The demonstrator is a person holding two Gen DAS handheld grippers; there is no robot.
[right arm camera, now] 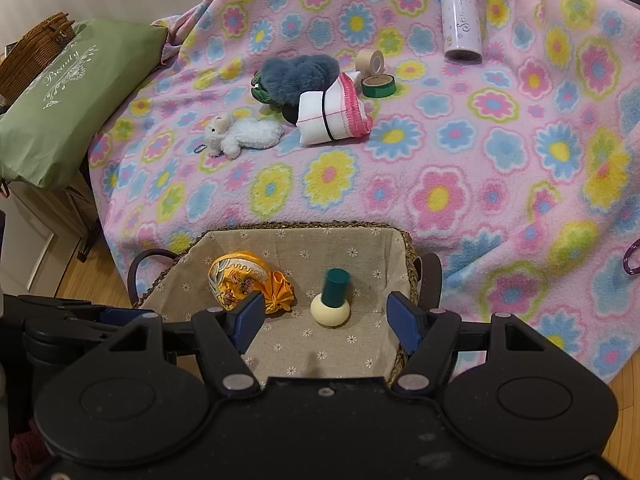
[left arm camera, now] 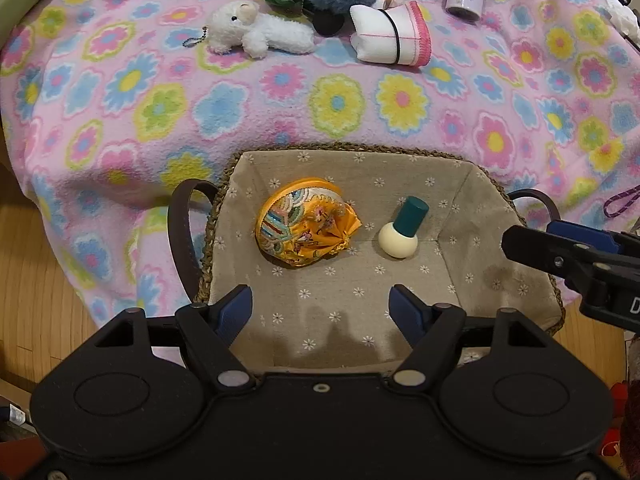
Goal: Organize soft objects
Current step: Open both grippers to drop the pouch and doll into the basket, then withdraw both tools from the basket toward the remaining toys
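Both wrist cameras close above, angled steeply down, sharing the lined basket (left arm camera: 452, 248) (right arm camera: 384, 248), blanket (left arm camera: 360, 100) (right arm camera: 440, 160) beyond

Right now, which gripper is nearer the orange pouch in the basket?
Left. The left gripper hangs just in front of the orange pouch; the right gripper faces the green-capped bottle beside it.

Green bag (right arm camera: 68, 96): "Beauty" in white script. Purple bottle (right arm camera: 460, 16): script, unreadable.

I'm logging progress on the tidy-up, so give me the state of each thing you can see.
Lined basket: open, partly filled.
Orange pouch: in basket, drawn shut.
Teal-capped bottle: in basket, capped, lying tilted.
White plush: on blanket.
Banded white cloth: folded, on blanket.
Left gripper: open, empty.
Right gripper: open, empty.
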